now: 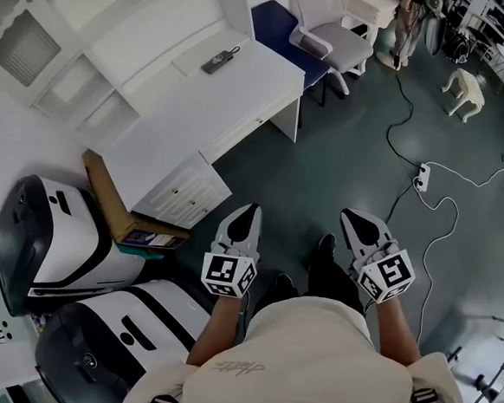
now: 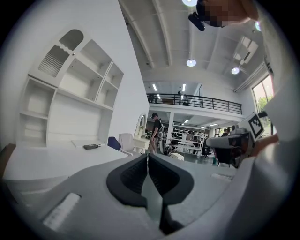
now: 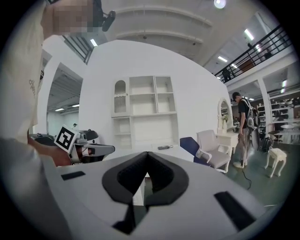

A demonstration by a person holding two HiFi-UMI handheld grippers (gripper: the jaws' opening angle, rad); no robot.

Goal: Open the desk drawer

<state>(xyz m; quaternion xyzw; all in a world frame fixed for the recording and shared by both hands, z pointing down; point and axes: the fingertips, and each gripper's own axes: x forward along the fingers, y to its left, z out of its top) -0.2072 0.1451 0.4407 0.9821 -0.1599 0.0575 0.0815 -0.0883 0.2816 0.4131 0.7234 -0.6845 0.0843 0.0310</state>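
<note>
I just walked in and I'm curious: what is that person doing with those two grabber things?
A person stands beside a white desk, holding a left gripper and a right gripper out in front. Both have jaws together and hold nothing. Neither touches the desk, and its drawers look shut, so nothing is opened yet.

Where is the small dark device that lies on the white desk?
In the head view, upper left: the small dark device lies on the far part of the white desk, beside the shelves, left of the blue chair.
</note>
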